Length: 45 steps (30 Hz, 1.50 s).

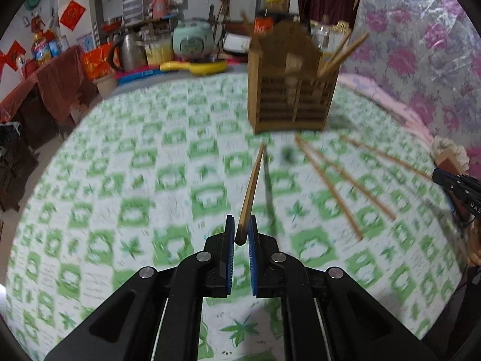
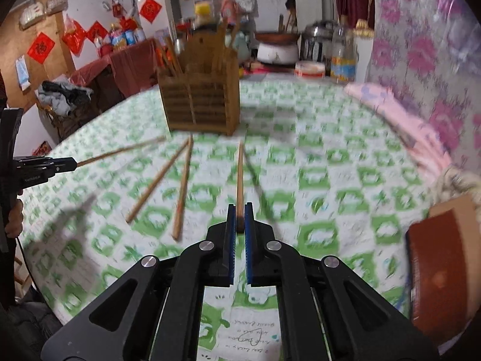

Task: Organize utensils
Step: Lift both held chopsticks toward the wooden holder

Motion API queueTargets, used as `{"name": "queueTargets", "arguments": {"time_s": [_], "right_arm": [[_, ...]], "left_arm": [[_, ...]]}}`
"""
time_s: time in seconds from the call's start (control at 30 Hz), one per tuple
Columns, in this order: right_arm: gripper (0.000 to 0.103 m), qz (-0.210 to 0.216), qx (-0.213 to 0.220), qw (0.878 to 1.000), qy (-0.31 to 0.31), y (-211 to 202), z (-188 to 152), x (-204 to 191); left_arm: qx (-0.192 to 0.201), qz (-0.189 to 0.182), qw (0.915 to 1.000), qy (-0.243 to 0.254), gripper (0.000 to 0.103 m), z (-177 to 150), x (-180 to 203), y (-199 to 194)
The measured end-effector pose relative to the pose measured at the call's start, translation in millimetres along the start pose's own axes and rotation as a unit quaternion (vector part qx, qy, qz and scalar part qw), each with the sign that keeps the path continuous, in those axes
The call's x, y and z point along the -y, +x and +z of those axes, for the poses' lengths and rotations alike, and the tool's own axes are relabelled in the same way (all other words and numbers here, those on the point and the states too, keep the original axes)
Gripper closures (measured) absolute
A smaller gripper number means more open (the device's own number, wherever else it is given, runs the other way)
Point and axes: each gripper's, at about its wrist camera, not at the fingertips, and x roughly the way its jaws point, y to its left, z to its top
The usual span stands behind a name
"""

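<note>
A wooden utensil holder [image 1: 290, 90] stands on the green-patterned tablecloth, with chopsticks sticking out of it; it also shows in the right wrist view [image 2: 200, 102]. My left gripper [image 1: 241, 224] is shut on a wooden chopstick [image 1: 252, 186] and holds it above the cloth, pointing toward the holder. My right gripper [image 2: 239, 212] is shut on another chopstick [image 2: 240, 177], also pointing toward the holder. Two loose chopsticks [image 2: 168, 186] lie on the cloth between the grippers; they also show in the left wrist view [image 1: 339, 180]. The left gripper appears at the left edge of the right wrist view [image 2: 45, 167].
A pink cloth [image 2: 399, 120] lies along the table's right side by the floral wall. A red-brown box [image 2: 442, 273] sits at the near right. A kettle [image 1: 127, 49], a rice cooker [image 1: 192, 40] and a yellow pan [image 1: 195, 66] stand behind the table.
</note>
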Motion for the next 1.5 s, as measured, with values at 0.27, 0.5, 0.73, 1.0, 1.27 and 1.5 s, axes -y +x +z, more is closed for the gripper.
{"name": "queueTargets", "arguments": {"time_s": [0.27, 0.5, 0.73, 1.0, 1.27, 1.5], "right_arm": [[0.094, -0.006, 0.071, 0.997, -0.033, -39, 57, -17], [0.086, -0.014, -0.019, 0.998, -0.049, 1, 14, -18], [0.069, 0.001, -0.066, 0.998, 0.007, 29, -16, 5], [0.063, -0.005, -0.068, 0.998, 0.01, 28, -22, 5], [0.094, -0.013, -0.101, 0.995, 0.013, 44, -35, 9], [0.096, -0.007, -0.078, 0.997, 0.003, 29, -30, 2]], "left_arm": [[0.05, -0.013, 0.9985, 0.018, 0.094, 61, 20, -40], [-0.004, -0.024, 0.999, 0.038, 0.081, 27, 20, -8], [-0.054, -0.022, 0.9981, -0.021, 0.067, -6, -18, 26], [-0.079, -0.01, 0.9968, 0.002, 0.062, -21, -12, 49], [-0.073, -0.007, 0.9973, 0.004, 0.095, -23, -12, 48], [-0.024, -0.003, 0.9997, 0.007, 0.096, 0, -4, 10]]}}
